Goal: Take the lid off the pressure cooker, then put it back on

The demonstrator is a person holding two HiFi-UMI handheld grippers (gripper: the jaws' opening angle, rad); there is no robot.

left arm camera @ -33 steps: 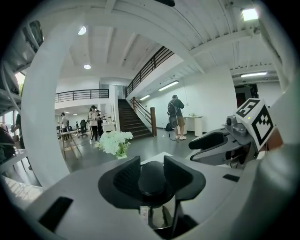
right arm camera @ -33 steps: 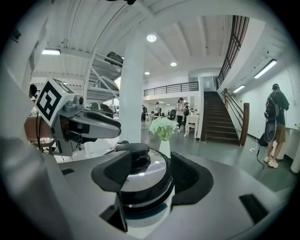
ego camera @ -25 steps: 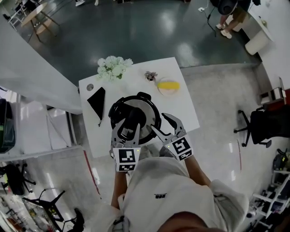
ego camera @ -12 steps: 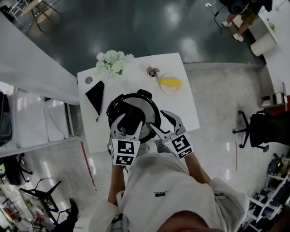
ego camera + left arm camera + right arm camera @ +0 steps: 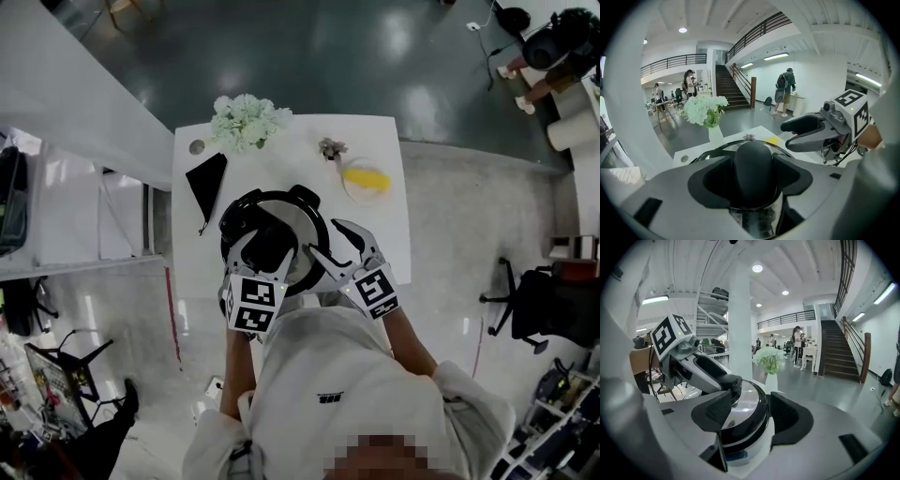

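Observation:
The pressure cooker (image 5: pixel 275 234) stands on the white table (image 5: pixel 384 248) with its steel lid (image 5: pixel 740 406) on. The lid's long black handle (image 5: pixel 754 168) lies between the jaws of my left gripper (image 5: pixel 269 246), which are opening; a gap shows between each pad and the handle. My right gripper (image 5: pixel 328 239) hovers at the cooker's right side. Its jaws stand wide on either side of the lid's rim without pressing on it. In the right gripper view, the left gripper (image 5: pixel 717 378) reaches over the lid from the left.
White flowers in a vase (image 5: pixel 246 120), a folded black cloth (image 5: pixel 206 178), a small plate with something yellow (image 5: pixel 366 180) and a small ornament (image 5: pixel 330 148) sit on the table's far half. A chair (image 5: pixel 525 300) stands on the floor at right. People stand far off.
The left gripper's jaws have spread apart from the lid handle. Both grippers have sunk a little toward the cooker.

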